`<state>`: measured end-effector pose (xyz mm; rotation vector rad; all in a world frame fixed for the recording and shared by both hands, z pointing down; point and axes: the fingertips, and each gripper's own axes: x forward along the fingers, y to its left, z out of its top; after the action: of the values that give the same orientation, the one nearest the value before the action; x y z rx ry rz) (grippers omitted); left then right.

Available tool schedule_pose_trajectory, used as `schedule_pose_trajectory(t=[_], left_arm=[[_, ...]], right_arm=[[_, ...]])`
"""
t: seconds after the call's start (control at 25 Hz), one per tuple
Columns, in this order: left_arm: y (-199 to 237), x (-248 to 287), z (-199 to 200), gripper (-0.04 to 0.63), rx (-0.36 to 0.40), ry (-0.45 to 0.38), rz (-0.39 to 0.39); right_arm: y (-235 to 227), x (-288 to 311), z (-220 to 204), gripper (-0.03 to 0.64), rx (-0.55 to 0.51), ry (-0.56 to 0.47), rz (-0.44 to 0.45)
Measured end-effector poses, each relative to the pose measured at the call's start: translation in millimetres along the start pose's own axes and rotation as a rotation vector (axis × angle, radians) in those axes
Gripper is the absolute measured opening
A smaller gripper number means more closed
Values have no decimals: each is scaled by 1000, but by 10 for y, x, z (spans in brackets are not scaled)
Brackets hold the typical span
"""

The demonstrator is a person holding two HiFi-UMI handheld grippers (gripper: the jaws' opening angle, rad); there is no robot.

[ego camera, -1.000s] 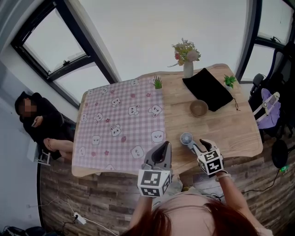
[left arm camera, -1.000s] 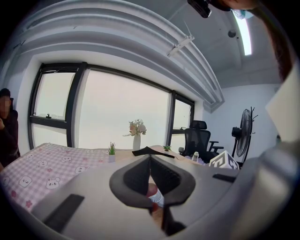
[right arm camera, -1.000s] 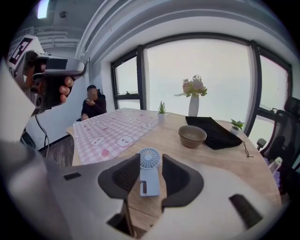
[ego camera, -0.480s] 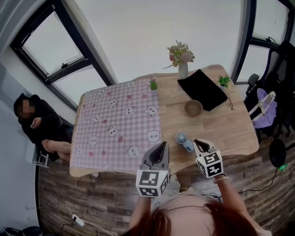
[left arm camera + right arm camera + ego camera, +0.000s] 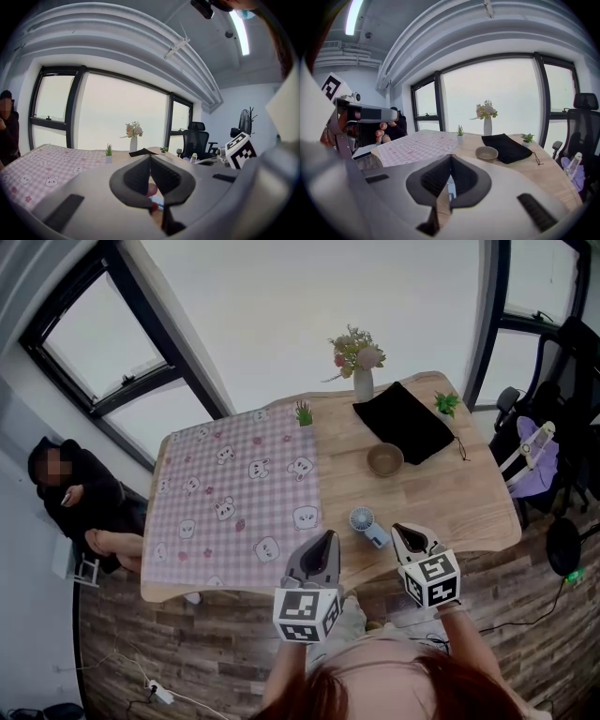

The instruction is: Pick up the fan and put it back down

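Observation:
The small pale-blue hand fan (image 5: pixel 362 521) lies flat on the wooden table (image 5: pixel 459 507) near its front edge, round head to the left and handle pointing right. My right gripper (image 5: pixel 406 533) hangs just right of the handle, apart from it, with its jaws shut and nothing between them. In the right gripper view the pads (image 5: pixel 440 176) of the right gripper (image 5: pixel 450 157) meet. My left gripper (image 5: pixel 324 542) hovers over the table's front edge left of the fan, also shut and empty. The left gripper (image 5: pixel 150 157) shows its jaws closed together in its own view.
A pink checked cloth (image 5: pixel 234 488) covers the table's left half. A bowl (image 5: pixel 384 458), a black pouch (image 5: pixel 405 421), a flower vase (image 5: pixel 361 381) and two small plants (image 5: pixel 304 414) (image 5: pixel 445 404) stand farther back. A person (image 5: pixel 75 493) sits at the left; an office chair (image 5: pixel 562 371) stands at the right.
My right gripper has closed its open jaws and lifted up and away from the fan's handle. The fan has stayed lying on the table. The left gripper has hardly moved.

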<state>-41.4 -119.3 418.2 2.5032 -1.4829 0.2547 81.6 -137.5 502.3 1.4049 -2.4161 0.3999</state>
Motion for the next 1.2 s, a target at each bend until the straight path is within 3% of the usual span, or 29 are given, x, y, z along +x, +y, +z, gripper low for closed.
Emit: schedule_pose_trajectory(t=[0.56, 1.2], left_arm=[[-231, -89, -33, 11, 8, -1, -3], [-502, -289, -6, 11, 29, -18, -4]], right_arm=[[50, -466, 311, 0, 91, -144, 24], [152, -952, 517, 0, 58, -289, 25]])
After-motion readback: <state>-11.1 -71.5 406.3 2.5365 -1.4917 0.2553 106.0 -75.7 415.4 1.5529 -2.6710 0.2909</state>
